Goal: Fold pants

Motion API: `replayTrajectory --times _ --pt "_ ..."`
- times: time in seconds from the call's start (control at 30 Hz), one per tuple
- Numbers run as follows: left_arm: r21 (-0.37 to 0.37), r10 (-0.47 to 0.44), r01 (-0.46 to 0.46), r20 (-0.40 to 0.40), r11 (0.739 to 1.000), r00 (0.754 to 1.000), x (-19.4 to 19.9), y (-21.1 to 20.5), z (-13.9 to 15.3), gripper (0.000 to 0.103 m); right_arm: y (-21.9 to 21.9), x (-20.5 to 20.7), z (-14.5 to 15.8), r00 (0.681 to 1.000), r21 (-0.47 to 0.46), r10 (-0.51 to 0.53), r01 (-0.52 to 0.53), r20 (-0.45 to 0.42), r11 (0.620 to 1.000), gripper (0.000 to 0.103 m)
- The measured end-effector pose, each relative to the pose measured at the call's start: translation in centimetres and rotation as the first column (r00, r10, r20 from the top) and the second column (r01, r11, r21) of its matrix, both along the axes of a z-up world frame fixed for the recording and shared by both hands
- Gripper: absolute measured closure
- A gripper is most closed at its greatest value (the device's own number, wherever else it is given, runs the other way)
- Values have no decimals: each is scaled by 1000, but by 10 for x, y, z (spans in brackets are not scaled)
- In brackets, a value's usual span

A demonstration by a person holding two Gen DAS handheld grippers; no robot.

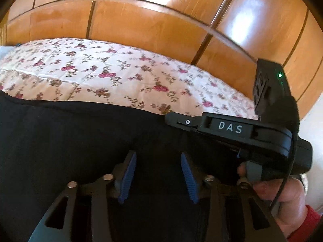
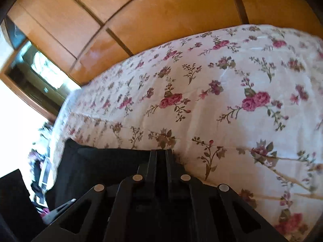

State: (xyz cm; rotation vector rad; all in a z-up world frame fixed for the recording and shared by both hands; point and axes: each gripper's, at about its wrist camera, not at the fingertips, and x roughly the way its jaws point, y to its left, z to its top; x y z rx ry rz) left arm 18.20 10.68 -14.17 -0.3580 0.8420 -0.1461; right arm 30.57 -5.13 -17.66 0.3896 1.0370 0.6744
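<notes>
step: mid-fold | pants point(image 1: 80, 141): on bed point(image 1: 101, 70), near edge | left gripper point(image 1: 158, 177): apart over cloth | right gripper point(image 2: 161, 155): together at pants edge, grip unclear | next: likely pinch, carry across

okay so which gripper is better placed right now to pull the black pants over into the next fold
Right, probably. The right gripper is shut at the edge of the black pants beside the floral bedspread, apparently pinching the fabric. The left gripper is open over the cloth, blue pads apart, gripping nothing.
</notes>
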Motion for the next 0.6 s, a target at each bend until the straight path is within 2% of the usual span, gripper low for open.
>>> replayTrajectory --times 0.07,0.1,0.17,0.23,0.37,0.4,0.5,0.53,0.6 --pt "-39 1 -1 12 999 1000 -2 5 -1 54 -5 1 3 1000 33 -20 20 1 999 96" --pt "-57 2 -1 14 998 1000 -2 7 -1 54 -11 -1 8 999 56 -43 42 10 998 91" --pt "-73 3 -1 17 997 1000 -2 9 0 54 -33 -12 24 992 134 -114 106 51 985 89" --pt "-74 4 -3 14 997 1000 -4 8 3 54 -53 -26 38 984 174 -166 153 66 973 89" --pt "-89 -4 3 -8 996 1000 -2 2 16 55 -75 -69 58 980 92 -169 160 105 983 89" --pt "-73 -11 11 -2 997 1000 0 -3 20 55 -80 -79 61 980 61 -157 151 120 987 89" --pt "39 -5 5 -1 999 1000 11 -19 23 55 -84 -103 56 981 -40 -117 125 153 991 89" --pt "77 11 -8 -33 997 999 19 -22 18 55 -84 -105 51 981 -71 -109 121 158 990 89" --pt "95 24 -16 -81 995 996 33 -22 6 55 -97 -106 40 981 -88 -131 144 141 986 89"
